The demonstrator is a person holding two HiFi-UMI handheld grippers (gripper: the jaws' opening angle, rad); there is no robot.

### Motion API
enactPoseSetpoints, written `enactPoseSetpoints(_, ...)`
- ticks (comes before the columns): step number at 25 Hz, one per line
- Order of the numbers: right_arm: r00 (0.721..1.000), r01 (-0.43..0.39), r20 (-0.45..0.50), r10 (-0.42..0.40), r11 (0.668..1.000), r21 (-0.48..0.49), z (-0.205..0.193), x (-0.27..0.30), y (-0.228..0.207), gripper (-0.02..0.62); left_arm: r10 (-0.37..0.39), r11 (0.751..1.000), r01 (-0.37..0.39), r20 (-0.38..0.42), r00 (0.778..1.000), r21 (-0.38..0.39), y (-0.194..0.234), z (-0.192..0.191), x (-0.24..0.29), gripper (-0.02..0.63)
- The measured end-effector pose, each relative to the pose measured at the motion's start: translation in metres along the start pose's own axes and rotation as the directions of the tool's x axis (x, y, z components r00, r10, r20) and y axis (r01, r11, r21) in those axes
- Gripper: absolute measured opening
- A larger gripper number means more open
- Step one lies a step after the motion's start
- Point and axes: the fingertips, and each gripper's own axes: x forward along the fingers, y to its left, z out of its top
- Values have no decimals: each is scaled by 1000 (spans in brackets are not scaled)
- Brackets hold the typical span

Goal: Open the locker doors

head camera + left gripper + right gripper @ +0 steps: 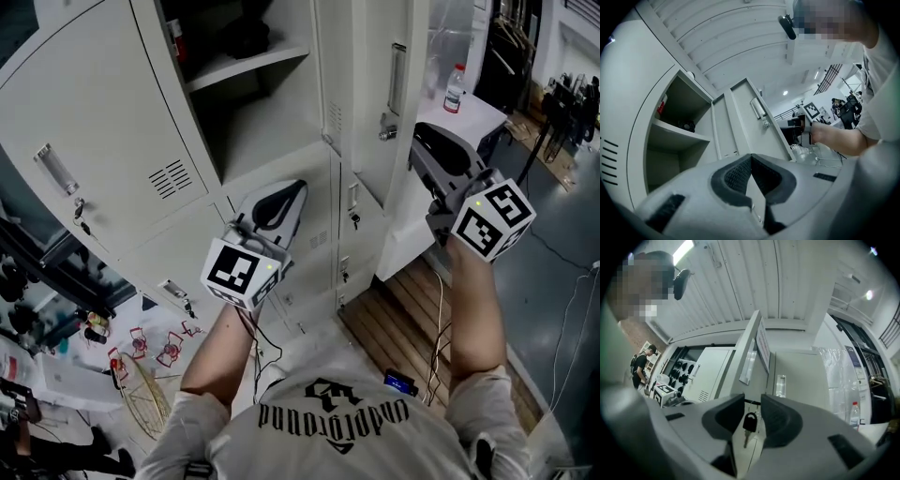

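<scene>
The pale grey lockers fill the head view. The upper left door [94,159] stands wide open and shows a shelf [246,64] inside. Another upper door [370,103] further right is swung partly out, with a recessed handle [397,80] and a key [386,133] hanging from its lock. My right gripper [424,150] is at that door's lower edge. Its jaws stand apart, and the black-headed key [749,423] dangles between them without being pressed. My left gripper [295,192] hovers in front of the open left compartment. Its pads [740,171] meet at the tip with nothing held.
A plastic bottle [454,89] stands on a white table at the right. Lower locker doors [353,220] are closed with keys in them. Wooden boards [403,319] and cables lie on the floor, red clutter [141,347] at left. A person [641,366] stands far behind.
</scene>
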Motion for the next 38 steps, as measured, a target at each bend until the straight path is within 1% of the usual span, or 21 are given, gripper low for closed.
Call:
enactPoseSetpoints(5,1000,-16,0,16,999,40,-4,-4,-22,118,-15,1000,15,-3,1000,1,-4,-1,8,8)
enactPoseSetpoints(11,999,-43,-4,43,998,42,-4,-4,-24,126,-4,1000,4,-6,1000,8,0,1,4,8)
enactPoseSetpoints(15,999,-45,-1,45,999,24,-1,-8,-19,135,6,1000,-6,-11,1000,15,1,2,-1,8)
enactPoseSetpoints(19,1000,-22,17,22,1000,12,8,-23,-15,166,19,1000,-19,-19,1000,19,2,3,-8,8)
enactPoseSetpoints(22,999,3,40,-2,1000,-28,19,-37,-4,178,30,999,-30,-28,999,19,3,1,-14,8)
enactPoseSetpoints(25,998,2,58,2,997,-73,28,-49,18,186,51,999,-50,-40,998,14,4,-3,-23,8)
enactPoseSetpoints(28,997,-27,74,33,996,-84,28,-57,45,189,77,997,-77,-55,995,6,7,-9,-34,8)
enactPoseSetpoints(31,993,-80,78,86,993,-82,20,-56,74,189,111,994,-111,-77,991,6,11,-16,-49,8)
enactPoseSetpoints(36,979,-201,27,204,976,-86,-17,-36,127,189,184,983,-185,-121,975,8,22,-29,-87,8)
enactPoseSetpoints(38,966,-257,4,258,964,-61,-36,-27,148,190,216,976,-217,-140,966,10,26,-35,-103,8)
